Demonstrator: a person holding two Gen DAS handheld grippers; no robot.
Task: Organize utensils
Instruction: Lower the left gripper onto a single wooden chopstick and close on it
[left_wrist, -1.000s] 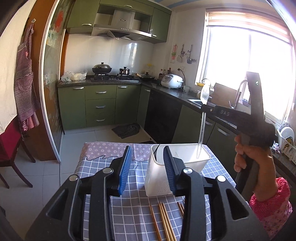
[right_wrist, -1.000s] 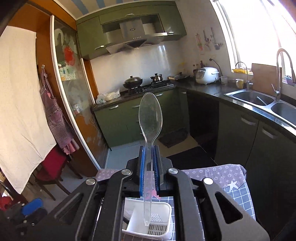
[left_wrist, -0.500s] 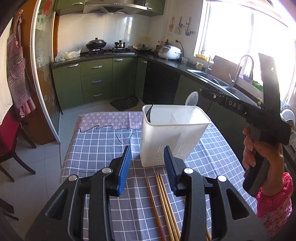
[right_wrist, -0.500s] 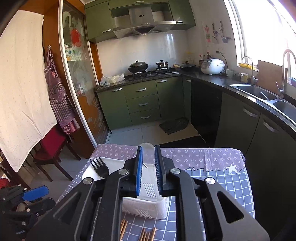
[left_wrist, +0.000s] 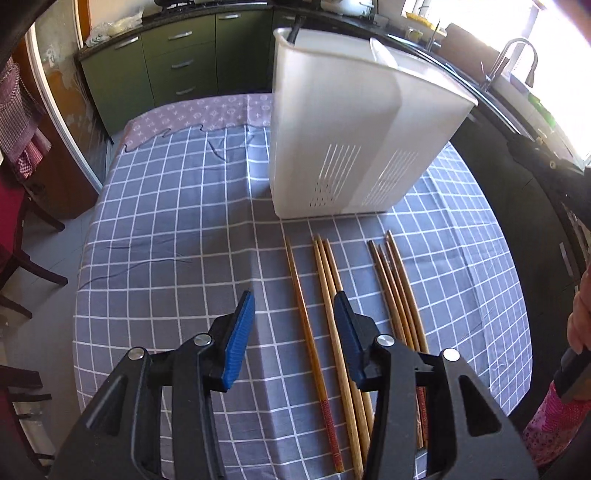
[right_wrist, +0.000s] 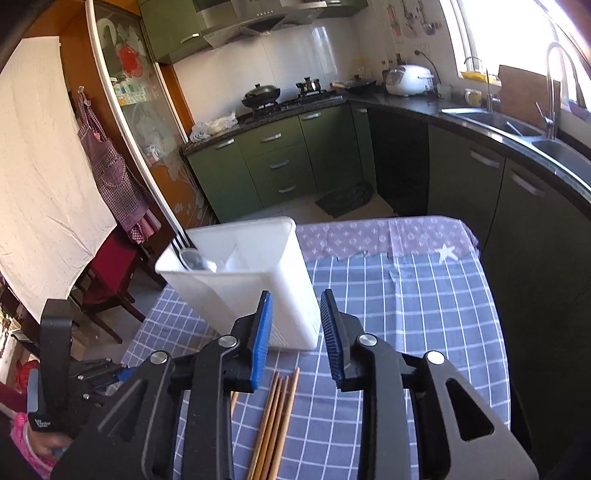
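A white utensil holder (left_wrist: 354, 125) stands on the blue checked tablecloth (left_wrist: 177, 229); it also shows in the right wrist view (right_wrist: 251, 280), with a clear plastic spoon (right_wrist: 195, 260) and a black fork handle inside. Several wooden chopsticks (left_wrist: 332, 321) lie on the cloth in front of the holder, also seen in the right wrist view (right_wrist: 277, 413). My left gripper (left_wrist: 293, 317) is open and empty, low over the leftmost chopsticks. My right gripper (right_wrist: 295, 317) is open and empty, in front of the holder and above the chopsticks.
The table's far end has a purple patterned strip (right_wrist: 388, 236). Green kitchen cabinets (right_wrist: 280, 166), a stove and a sink counter (right_wrist: 517, 129) lie beyond. A red chair (left_wrist: 11, 221) stands left of the table.
The right gripper let go of the clear spoon into the holder, opened and drew back. The left gripper dropped toward the chopsticks on the cloth, still open.
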